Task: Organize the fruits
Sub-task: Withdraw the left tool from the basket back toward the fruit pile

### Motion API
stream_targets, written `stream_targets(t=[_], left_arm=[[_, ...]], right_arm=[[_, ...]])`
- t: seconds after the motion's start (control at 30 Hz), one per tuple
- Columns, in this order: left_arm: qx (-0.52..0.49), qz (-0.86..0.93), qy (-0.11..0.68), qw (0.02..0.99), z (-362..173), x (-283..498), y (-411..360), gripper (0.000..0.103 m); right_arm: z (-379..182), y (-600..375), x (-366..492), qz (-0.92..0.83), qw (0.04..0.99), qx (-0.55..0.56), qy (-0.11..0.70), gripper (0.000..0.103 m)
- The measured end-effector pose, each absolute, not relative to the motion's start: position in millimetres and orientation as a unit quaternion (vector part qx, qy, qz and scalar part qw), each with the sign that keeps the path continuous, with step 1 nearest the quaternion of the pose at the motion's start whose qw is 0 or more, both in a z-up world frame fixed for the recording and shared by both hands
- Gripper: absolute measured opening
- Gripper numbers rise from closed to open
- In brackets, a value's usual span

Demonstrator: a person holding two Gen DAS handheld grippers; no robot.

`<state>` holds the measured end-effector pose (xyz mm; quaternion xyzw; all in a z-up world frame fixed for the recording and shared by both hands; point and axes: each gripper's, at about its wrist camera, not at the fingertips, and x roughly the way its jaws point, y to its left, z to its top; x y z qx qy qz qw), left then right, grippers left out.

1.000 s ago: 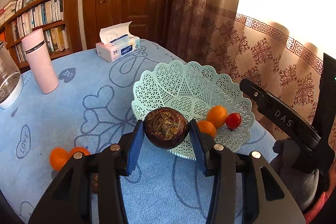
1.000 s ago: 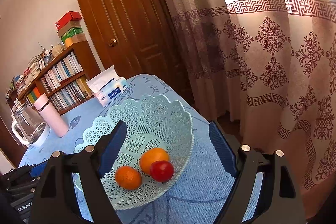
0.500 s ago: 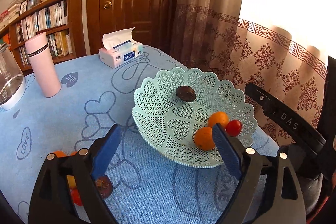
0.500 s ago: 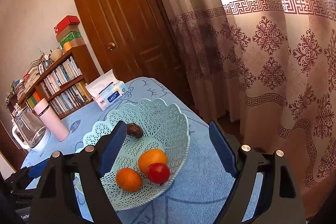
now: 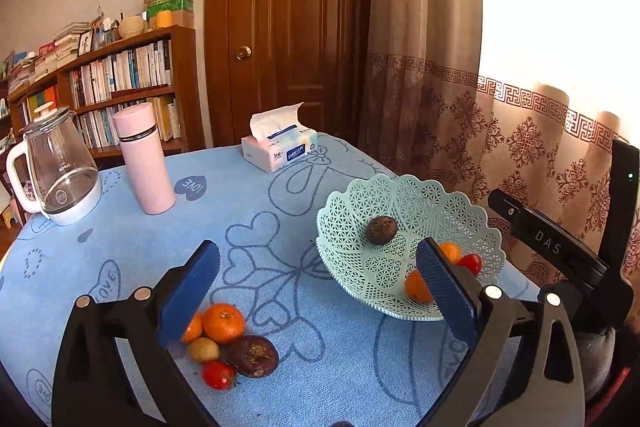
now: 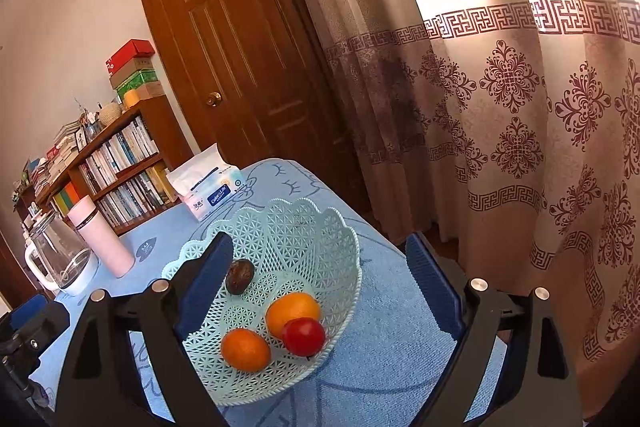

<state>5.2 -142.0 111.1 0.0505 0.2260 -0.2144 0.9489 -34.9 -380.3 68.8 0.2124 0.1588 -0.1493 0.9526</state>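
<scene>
four fruits are now sitting in the mint lattice basket point(image 5: 348, 227): two oranges, a red tomato point(image 6: 303, 335) and the dark passion fruit point(image 5: 381, 230), which a second ago was clamped in the left claw point(image 5: 316, 283) just at the basket's near rim. that fruit is now lying free on the basket's inner slope, apart from the other three, and the left claw is opening to its widest with nothing between its blue pads, having pulled back and lifted away from the basket. its view is now taking in the remaining pile on the blue bench point(image 5: 240, 227): an orange point(image 5: 223, 322) with another half hidden behind the left pad, a small yellowish fruit point(image 5: 204, 349), a second dark passion fruit point(image 5: 253, 355) and a small red tomato point(image 5: 218, 375), all touching or just beside one another near the bench's front edge. the right claw point(image 6: 320, 291) is hovering beside the basket, its jaws opening a little wider and gripping nothing, the basket's contents framed between them. one drop is done, then, and the task is looking roughly halfway along; the left claw is probably the one to go back down to the pile, and the tightly bunched fruits are likely to roll when one is pinched out.
</scene>
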Motion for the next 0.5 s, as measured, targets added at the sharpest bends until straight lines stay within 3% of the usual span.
stream_targets(t=[0.5], left_arm=[[-0.001, -0.141, 0.224, 0.964, 111.6, 17.5, -82.1, 0.098]], right_arm=[[67.2, -379.3, -32.0, -0.158, 0.952, 0.207, 0.163, 0.09]])
